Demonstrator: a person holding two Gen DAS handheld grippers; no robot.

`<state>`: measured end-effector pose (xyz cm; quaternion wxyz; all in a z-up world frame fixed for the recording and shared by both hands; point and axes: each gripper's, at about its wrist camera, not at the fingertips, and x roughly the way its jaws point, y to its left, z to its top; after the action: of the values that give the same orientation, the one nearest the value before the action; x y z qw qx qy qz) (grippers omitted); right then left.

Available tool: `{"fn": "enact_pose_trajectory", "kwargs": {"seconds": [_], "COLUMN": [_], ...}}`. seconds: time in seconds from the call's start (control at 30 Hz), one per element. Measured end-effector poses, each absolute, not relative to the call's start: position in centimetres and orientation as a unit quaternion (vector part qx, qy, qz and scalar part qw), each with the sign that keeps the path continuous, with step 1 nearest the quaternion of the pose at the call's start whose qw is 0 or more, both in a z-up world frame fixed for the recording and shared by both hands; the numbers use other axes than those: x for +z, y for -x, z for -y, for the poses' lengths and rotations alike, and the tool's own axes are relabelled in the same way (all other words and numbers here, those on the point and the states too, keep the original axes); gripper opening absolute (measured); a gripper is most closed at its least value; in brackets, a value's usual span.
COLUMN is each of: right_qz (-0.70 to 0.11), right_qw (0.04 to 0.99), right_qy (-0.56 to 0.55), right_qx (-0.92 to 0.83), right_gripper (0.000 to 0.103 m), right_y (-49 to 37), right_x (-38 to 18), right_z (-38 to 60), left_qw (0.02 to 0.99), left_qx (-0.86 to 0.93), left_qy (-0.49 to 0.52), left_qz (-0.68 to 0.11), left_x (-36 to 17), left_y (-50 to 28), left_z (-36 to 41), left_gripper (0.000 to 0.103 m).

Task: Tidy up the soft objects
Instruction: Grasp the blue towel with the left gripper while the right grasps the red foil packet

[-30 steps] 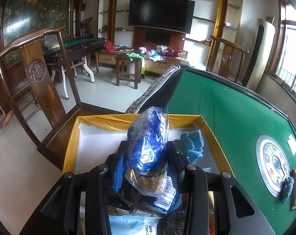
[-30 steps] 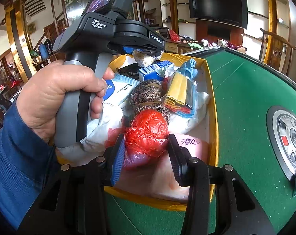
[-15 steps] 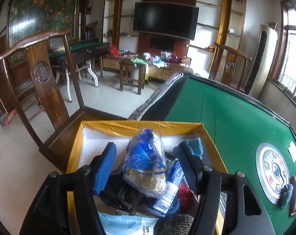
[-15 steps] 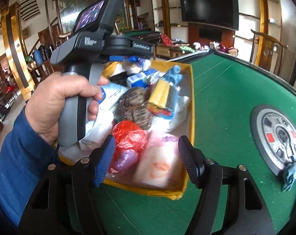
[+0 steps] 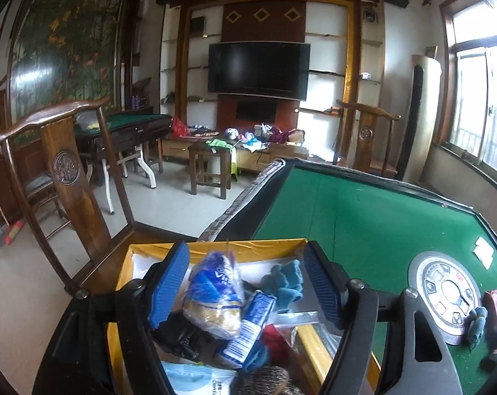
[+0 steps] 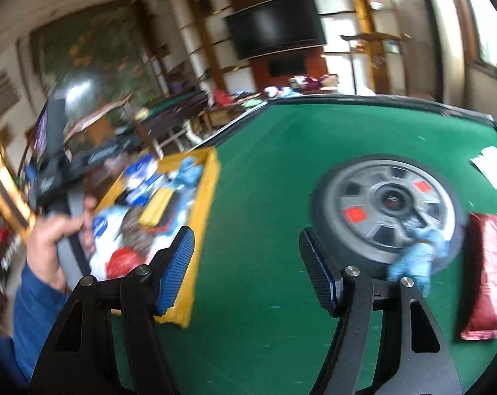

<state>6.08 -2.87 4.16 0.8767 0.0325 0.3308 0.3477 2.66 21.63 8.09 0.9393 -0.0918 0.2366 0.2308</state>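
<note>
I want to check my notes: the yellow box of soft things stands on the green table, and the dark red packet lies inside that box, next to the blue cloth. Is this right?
Not quite. The dark red packet lies outside the yellow box, on the green table beside the round grey centre panel, as the right wrist view shows. A blue cloth does lie next to it, on the panel's edge.

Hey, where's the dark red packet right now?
The dark red packet lies flat on the green table, at the right edge of the right wrist view, just right of the round grey centre console and the small blue cloth.
</note>
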Motion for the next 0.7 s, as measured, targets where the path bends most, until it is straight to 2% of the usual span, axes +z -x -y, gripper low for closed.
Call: {"fn": "enact_pose_trajectory", "kwargs": {"seconds": [0.2,0.23,0.47,0.6,0.7], "right_qz": [-0.303,-0.313,-0.398,-0.408,-0.426], "right_qw": [0.927,0.931,0.912,0.907,0.903], "right_qy": [-0.013,-0.006,-0.073,-0.076,-0.031], "right_qx": [0.219,0.187,0.061,0.067,0.045], "right_gripper": [0.069,0.072,0.072,0.072,0.072], "right_y": [-8.7,-9.5,-14.0,-14.6,-15.2], "right_x": [5.5,5.3,1.8,1.1,0.2], "right_z": [9.1,10.6,19.8,20.4,19.4], "left_qw": [0.943,0.943,0.955,0.962,0.963], "left_qx": [0.223,0.220,0.162,0.098,0.057], "left_qy": [0.086,0.084,0.066,0.066,0.053], "left_qz": [-0.233,-0.233,-0.241,-0.246,-0.258], "left_x": [8.0,8.0,8.4,9.0,9.2], "left_y": [-2.8,-2.9,-3.5,-3.4,-3.4], "left_z": [-21.2,-21.0,-17.4,-14.3,-11.8], "left_gripper": [0.073,0.073,0.073,0.073,0.074]}}
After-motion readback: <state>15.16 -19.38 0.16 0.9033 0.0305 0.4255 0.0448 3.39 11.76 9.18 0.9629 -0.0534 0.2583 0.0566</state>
